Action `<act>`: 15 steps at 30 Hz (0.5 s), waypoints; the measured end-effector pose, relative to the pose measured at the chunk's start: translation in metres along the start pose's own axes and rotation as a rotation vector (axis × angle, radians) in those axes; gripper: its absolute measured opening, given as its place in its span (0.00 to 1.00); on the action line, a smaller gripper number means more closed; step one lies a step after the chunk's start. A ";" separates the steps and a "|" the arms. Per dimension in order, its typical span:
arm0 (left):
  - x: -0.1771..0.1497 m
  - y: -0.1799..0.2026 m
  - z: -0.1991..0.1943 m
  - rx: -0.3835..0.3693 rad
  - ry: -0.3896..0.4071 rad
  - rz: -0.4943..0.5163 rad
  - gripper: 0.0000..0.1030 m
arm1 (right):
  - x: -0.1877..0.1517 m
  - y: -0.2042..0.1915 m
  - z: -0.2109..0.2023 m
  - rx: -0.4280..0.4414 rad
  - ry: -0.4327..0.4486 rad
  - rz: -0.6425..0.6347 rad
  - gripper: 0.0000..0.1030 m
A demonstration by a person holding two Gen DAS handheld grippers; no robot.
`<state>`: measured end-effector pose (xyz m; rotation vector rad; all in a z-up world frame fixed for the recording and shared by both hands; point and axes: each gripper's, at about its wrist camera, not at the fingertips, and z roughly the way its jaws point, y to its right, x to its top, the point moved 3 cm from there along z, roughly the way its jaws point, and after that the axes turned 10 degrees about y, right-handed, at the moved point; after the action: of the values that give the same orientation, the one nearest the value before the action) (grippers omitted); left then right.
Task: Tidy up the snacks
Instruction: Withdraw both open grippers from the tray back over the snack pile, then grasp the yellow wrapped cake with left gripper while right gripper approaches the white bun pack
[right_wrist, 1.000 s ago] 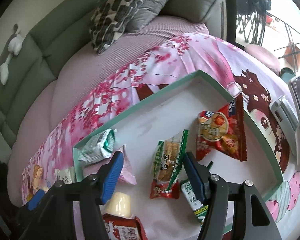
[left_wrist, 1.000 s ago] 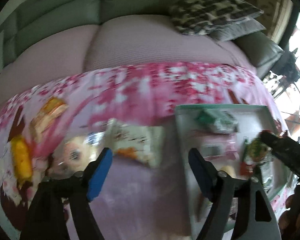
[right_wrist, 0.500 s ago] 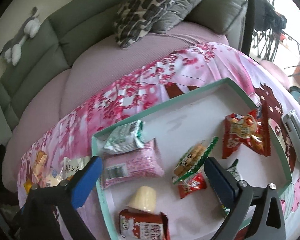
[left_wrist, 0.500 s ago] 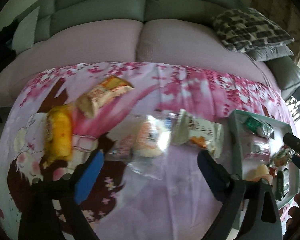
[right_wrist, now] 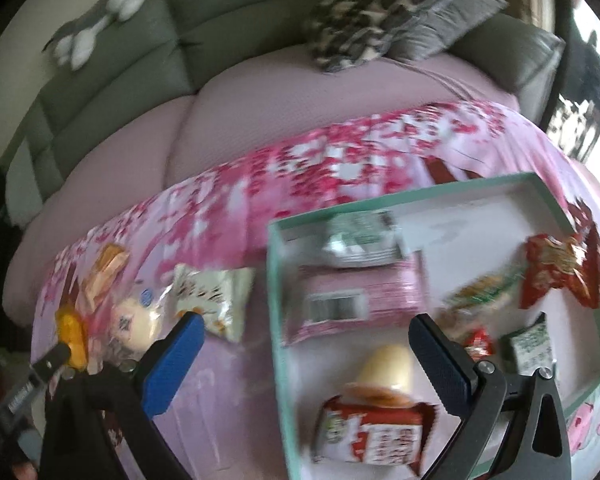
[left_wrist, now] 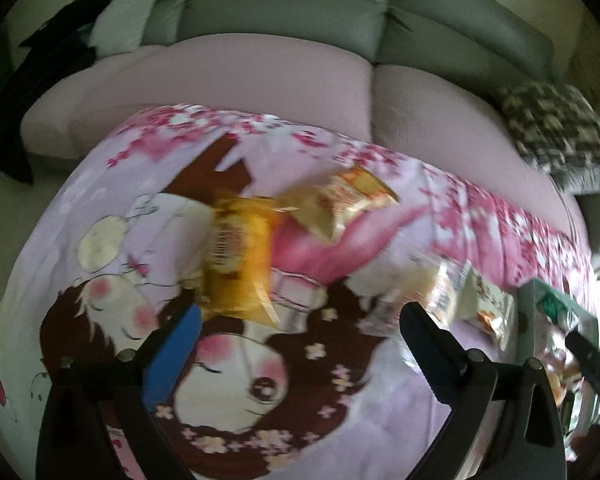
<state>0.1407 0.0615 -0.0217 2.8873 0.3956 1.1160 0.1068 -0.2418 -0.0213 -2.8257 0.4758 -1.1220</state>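
Observation:
Loose snacks lie on the pink cartoon-print cloth [left_wrist: 260, 380]: a yellow packet [left_wrist: 236, 264], a golden packet [left_wrist: 340, 204], a clear-wrapped bun [left_wrist: 424, 292] and a white packet [left_wrist: 488, 308]. My left gripper [left_wrist: 300, 340] hovers just short of the yellow packet, its jaws opening with nothing between them. The teal-rimmed tray [right_wrist: 276, 280] holds a pink packet [right_wrist: 356, 300], a green-white packet [right_wrist: 360, 236], a pudding cup [right_wrist: 388, 364], a red-white packet [right_wrist: 372, 432], a cracker pack [right_wrist: 484, 292] and a red packet [right_wrist: 560, 268]. My right gripper [right_wrist: 308, 360] hangs open astride the tray's left wall, holding nothing.
A sofa with pink seat cushions [left_wrist: 240, 80] and a grey back runs behind the table. A patterned cushion [right_wrist: 380, 12] and a plush toy [right_wrist: 96, 28] sit on it. The cloth's left edge drops to the floor [left_wrist: 32, 208]. The white packet [right_wrist: 216, 296] lies just left of the tray.
Both views swung left: the left gripper went from beside the tray to over the loose snacks. The right went from mid-tray to its left wall, leaving the cracker pack lying there. Both jaws widened.

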 end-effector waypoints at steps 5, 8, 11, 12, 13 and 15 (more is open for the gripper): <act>0.004 -0.033 -0.002 0.022 0.011 -0.078 0.96 | -0.012 -0.034 0.004 0.058 -0.023 -0.063 1.00; 0.005 -0.049 -0.002 0.039 0.014 -0.106 0.96 | -0.019 -0.051 0.007 0.082 -0.038 -0.097 1.00; 0.007 -0.063 -0.002 0.064 0.018 -0.120 0.97 | -0.026 -0.068 0.009 0.112 -0.048 -0.122 1.00; 0.008 -0.066 -0.002 0.071 0.021 -0.123 0.97 | -0.028 -0.071 0.010 0.119 -0.052 -0.129 1.00; 0.009 -0.069 -0.001 0.075 0.025 -0.126 0.97 | -0.030 -0.075 0.010 0.126 -0.056 -0.134 1.00; 0.013 -0.073 0.002 0.073 0.037 -0.131 0.97 | -0.034 -0.084 0.014 0.145 -0.073 -0.140 1.00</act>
<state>0.1344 0.1356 -0.0223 2.8562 0.6297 1.1595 0.1152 -0.1524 -0.0398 -2.7969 0.1864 -1.0246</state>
